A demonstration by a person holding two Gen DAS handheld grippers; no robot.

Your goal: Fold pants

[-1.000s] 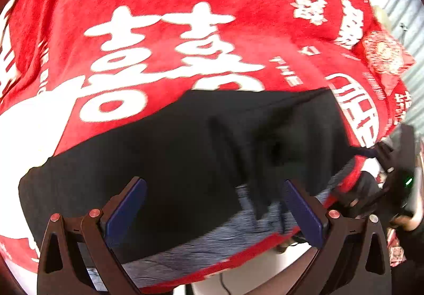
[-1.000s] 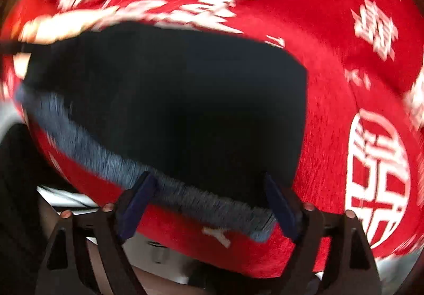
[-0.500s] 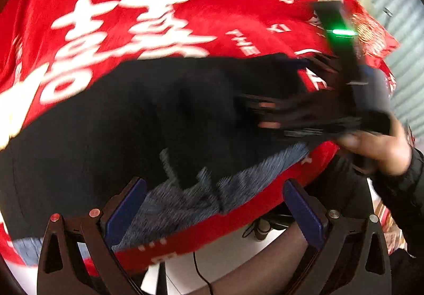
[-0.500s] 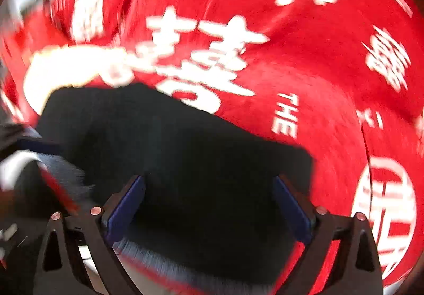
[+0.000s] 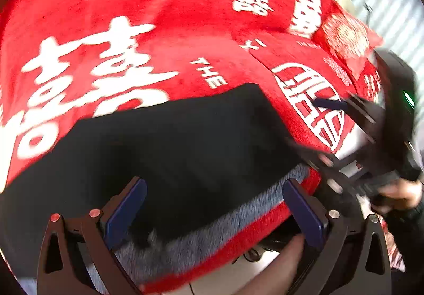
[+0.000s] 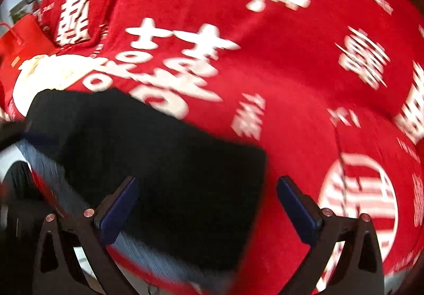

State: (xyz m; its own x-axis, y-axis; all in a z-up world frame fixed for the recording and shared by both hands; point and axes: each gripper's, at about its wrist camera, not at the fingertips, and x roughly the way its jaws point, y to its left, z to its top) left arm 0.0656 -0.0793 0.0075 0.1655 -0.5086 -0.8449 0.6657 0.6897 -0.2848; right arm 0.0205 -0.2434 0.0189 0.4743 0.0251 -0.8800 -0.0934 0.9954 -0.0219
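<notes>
Both tongs pull back from the pants (image 5: 185, 151) since the earlier frame; right tongs (image 6: 208, 204) are opening, nothing clamped.
Pants lie folded on the red blanket (image 5: 185, 29), gray lining at 6 o'clock. Next fold: grip both near corners evenly, lift together. Left tongs (image 5: 214, 204) gape wide, empty, above the hem.
</notes>
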